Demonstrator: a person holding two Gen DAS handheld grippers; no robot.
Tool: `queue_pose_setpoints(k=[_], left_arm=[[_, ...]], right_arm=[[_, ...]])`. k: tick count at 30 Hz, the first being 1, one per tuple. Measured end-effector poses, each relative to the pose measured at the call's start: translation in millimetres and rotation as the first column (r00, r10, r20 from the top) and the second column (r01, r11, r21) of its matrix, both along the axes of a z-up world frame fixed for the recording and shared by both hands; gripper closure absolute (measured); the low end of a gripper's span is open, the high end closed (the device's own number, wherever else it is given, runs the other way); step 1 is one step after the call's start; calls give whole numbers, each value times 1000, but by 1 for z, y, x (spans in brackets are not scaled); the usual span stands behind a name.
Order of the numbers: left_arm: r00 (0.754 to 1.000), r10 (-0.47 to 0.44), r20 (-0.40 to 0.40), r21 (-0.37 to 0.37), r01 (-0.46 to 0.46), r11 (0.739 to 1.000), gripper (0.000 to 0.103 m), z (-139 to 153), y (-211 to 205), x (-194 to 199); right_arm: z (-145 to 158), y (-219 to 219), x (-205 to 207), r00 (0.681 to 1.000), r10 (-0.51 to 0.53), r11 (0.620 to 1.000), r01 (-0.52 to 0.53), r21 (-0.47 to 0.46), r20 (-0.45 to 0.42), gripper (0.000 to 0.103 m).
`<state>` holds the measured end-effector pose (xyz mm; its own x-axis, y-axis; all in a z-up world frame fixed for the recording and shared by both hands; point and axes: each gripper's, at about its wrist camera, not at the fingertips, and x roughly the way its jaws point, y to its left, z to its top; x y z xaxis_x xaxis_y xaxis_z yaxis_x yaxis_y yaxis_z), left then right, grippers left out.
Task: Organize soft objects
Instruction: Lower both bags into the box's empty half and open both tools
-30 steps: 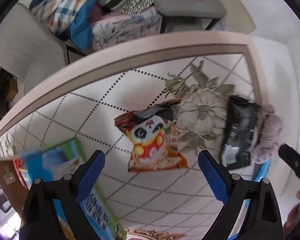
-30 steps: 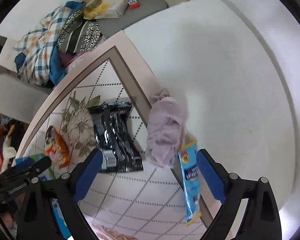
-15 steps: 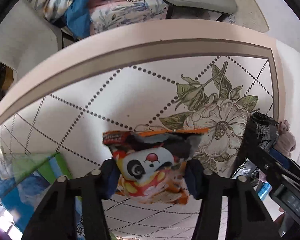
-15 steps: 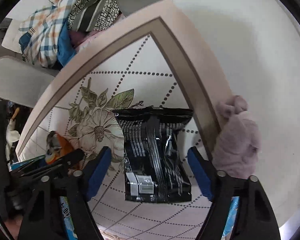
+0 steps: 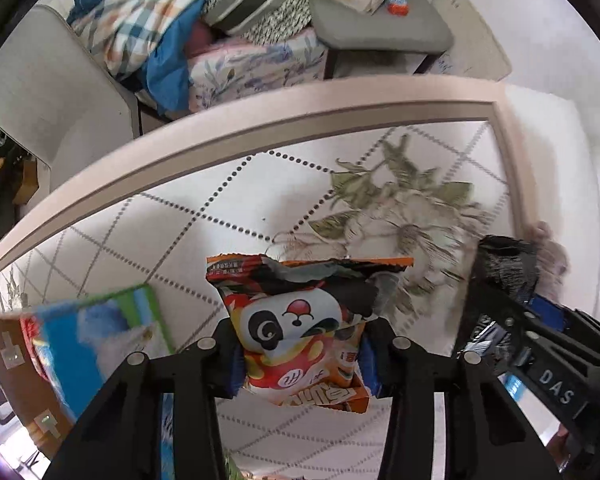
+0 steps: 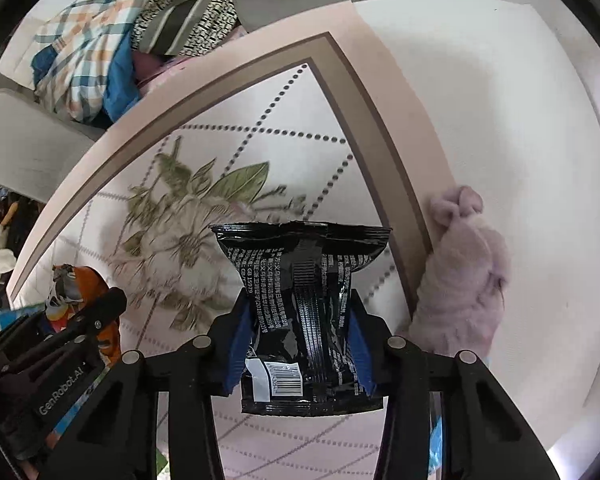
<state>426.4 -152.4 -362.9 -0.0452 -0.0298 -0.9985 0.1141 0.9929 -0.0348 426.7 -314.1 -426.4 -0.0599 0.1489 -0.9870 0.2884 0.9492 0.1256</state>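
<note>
**a:** so what's going on here? both grippers are carrying something?

**b:** yep. the left gripper (image 5: 300, 354) is pinching the lower half of the orange crinkly snack bag with the panda print (image 5: 300, 320), bottom centre of the left wrist view. its blue pads are pressing in from both sides, so the bag is bulging above them.

**a:** and the other one?

**b:** the right gripper (image 6: 298, 354) is squeezing a glossy black foil snack packet (image 6: 304, 312) the same way, waist pulled in, barcode end hanging toward the camera. bottom centre again.

**a:** why mid-body grabs?

**b:** my guess: puffy bags are slipping less when you're clamping the middle, and the top seam is staying free for setting down.

**a:** what's still lying around?

**b:** a crumpled pale lilac cloth (image 6: 464, 272) is sitting at the right of the right wrist view, straddling the edge of the floral quilted mat (image 6: 260, 128). looks untouched, so sorting is looking partway done.
</note>
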Motion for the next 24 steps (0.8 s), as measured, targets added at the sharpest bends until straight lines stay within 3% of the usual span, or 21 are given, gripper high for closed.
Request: queue_pose_setpoints(k=[9,13,19,24], left_arm=[[979,20,203,-138,9,990,62,111,48,-58],[958,36,285,-147,6,989,62,162,96,-101],[954,115,279,-136,-79,988,62,189,194,-151],[954,202,223,-90,-186,978,62,171,276,-179]], right_arm=[[97,40,-49,987,36,996,-48,75,158,58],[147,76,-87,974,65,989,-92,117,217,58],[196,159,-137,950,159,959,-212,185,267,58],[198,254,-152,928,251,924,-315,218,275,58]])
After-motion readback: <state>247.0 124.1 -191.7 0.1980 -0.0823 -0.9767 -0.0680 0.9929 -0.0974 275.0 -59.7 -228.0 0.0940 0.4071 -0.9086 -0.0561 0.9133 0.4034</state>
